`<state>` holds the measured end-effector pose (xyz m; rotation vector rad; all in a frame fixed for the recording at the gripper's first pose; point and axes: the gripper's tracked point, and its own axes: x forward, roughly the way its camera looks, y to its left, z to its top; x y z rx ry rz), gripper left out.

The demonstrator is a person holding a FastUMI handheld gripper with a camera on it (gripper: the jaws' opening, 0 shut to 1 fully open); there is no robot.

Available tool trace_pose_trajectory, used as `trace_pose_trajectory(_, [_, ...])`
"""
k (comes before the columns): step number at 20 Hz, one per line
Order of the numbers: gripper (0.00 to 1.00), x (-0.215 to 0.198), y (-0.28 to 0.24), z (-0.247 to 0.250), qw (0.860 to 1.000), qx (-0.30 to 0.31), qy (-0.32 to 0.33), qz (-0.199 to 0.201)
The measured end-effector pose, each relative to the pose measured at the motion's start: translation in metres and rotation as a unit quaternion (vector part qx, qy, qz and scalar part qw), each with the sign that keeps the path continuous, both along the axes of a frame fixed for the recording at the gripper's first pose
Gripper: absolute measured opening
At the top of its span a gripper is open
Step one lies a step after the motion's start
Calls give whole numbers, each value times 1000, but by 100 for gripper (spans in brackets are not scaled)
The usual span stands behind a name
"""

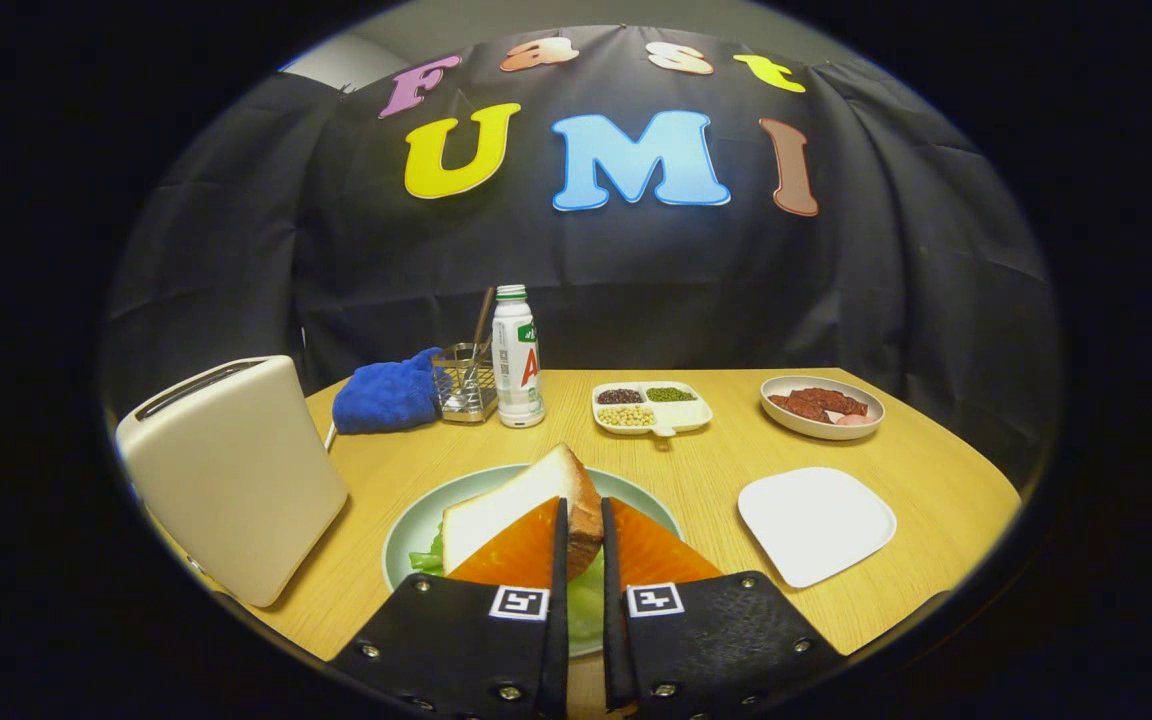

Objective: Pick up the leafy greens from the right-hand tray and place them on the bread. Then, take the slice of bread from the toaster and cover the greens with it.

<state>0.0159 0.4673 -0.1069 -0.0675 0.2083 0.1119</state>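
My gripper (582, 512) is shut on a slice of bread (511, 507), holding it on edge by its brown crust between the two fingers. The slice hangs tilted just above a pale green plate (411, 522). Leafy greens (428, 561) lie on that plate under the slice, peeking out beside and between the fingers. The bread beneath the greens is hidden. A cream toaster (236, 470) stands to the left of the plate, its slot on top looking empty. A white square tray (816, 524) lies bare to the right of the plate.
Beyond the plate stand a white bottle (517, 358), a wire utensil holder (464, 382) and a blue cloth (386, 396). A divided dish of beans (650, 407) and a bowl of reddish meat (822, 405) sit farther right on the wooden table (716, 470).
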Motion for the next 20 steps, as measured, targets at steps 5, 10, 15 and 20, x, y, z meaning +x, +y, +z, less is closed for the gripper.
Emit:
trace_pose_trajectory(5, [26,-2,-9,7,1000,-2,-14,2])
trace_pose_trajectory(10, [27,-12,-36,42,999,25,-46,11])
trace_pose_trajectory(15, [26,-33,-119,99,994,-5,-113,-5])
trace_pose_trajectory(20, [26,-46,-196,134,988,-11,-157,-6])
